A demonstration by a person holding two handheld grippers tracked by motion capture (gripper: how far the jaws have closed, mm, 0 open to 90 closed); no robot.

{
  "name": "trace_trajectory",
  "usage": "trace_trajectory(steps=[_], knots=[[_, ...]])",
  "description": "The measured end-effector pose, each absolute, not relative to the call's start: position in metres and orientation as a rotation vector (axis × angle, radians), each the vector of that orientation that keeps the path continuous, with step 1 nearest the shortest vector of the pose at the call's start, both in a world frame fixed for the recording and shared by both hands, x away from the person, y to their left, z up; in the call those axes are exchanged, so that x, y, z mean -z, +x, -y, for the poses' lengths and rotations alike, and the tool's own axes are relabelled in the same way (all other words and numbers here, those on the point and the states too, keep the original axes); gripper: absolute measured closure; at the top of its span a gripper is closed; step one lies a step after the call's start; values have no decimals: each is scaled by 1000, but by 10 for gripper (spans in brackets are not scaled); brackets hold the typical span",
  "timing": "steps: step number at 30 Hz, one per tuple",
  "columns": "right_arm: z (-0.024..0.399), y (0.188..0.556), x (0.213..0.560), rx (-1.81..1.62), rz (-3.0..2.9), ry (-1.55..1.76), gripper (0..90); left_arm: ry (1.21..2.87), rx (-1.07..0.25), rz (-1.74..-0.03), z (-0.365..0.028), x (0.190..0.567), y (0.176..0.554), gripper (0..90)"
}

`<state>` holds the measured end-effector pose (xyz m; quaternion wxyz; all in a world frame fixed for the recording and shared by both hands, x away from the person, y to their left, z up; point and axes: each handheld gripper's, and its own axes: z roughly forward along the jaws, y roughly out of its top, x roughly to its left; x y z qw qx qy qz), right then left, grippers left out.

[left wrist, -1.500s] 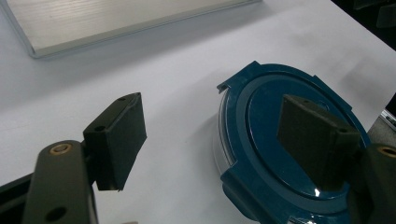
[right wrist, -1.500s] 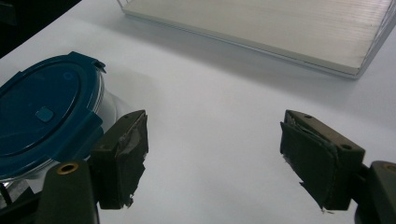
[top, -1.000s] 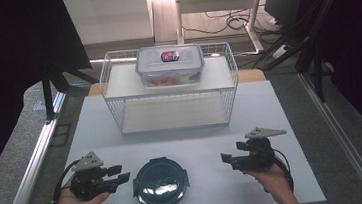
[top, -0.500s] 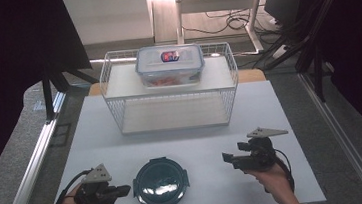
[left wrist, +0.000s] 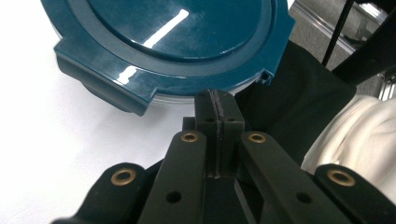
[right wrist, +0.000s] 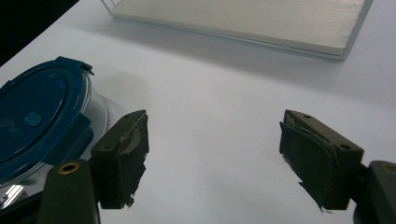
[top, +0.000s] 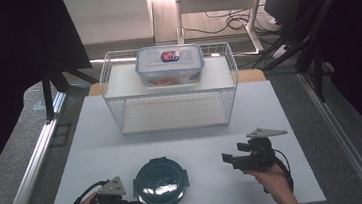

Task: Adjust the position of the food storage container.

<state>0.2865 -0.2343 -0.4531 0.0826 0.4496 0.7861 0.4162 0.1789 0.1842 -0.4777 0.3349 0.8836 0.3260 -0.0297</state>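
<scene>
Near edge of worktop [top: 122, 138]: round container [top: 161, 184], blue clip lid.
Handling: rigid, smooth, likely slippery; grip a lid tab.
Left tool [left wrist: 217, 100]: clenched, empty, at rim.
Right tool [right wrist: 212, 158]: released, apart.

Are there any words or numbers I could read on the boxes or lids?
None can be read.
Red and blue sticker on the clear rectangular box with the blue-rimmed lid: too small and blurred to read.
Round dark teal plastic lid: a small raised square mark, no letters visible.
</scene>
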Motion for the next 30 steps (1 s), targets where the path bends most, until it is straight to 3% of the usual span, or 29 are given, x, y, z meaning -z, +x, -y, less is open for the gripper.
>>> trace_trajectory(steps=[4, 30], knots=[[235, 287, 455, -1235, -2351, 1350, 237, 2376, 48, -859, -179, 484, 177, 900], [236, 291, 461, -1248, -2381, 1390, 243, 2335, 52, -883, -161, 495, 214, 900]])
